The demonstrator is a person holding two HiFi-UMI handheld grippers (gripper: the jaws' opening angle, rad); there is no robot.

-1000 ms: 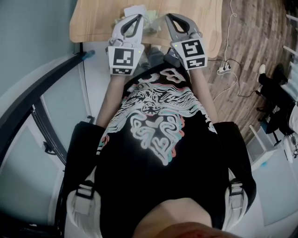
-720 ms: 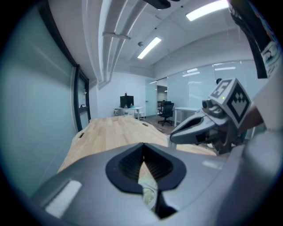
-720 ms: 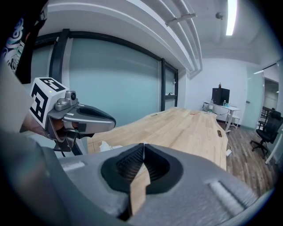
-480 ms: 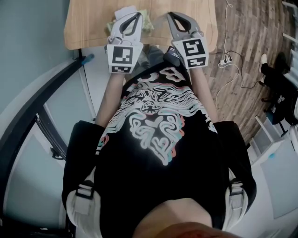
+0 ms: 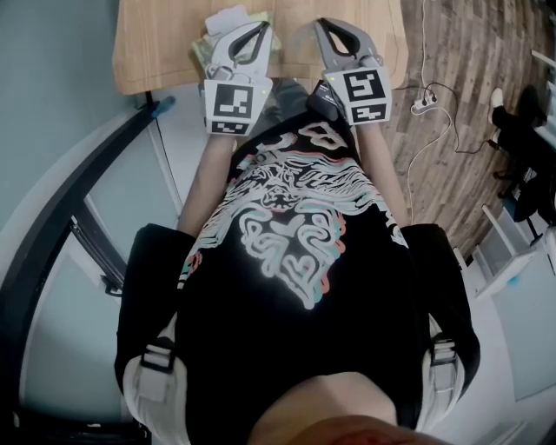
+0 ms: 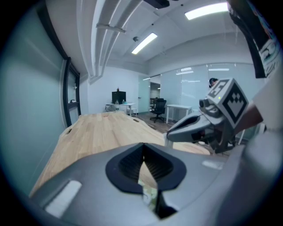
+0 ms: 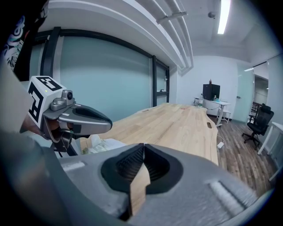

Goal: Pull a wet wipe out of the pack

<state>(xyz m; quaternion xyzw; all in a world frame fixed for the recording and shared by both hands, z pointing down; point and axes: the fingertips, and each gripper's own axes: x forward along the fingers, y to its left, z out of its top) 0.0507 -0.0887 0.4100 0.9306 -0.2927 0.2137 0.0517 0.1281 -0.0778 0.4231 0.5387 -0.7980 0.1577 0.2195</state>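
The left gripper [image 6: 142, 160] and the right gripper [image 7: 142, 155] hang side by side over the near edge of the wooden table [image 5: 156, 52]. Each has its jaws pressed together on nothing. The wet wipe pack [image 7: 102, 145] (white, with a greenish tint) lies just under the left gripper's tips, left of the right gripper.

Wipe pack [image 5: 224, 19] on table [image 5: 156, 48], near edge — left gripper [image 5: 261, 29] above it, right gripper [image 5: 323, 26] alongside, to right.
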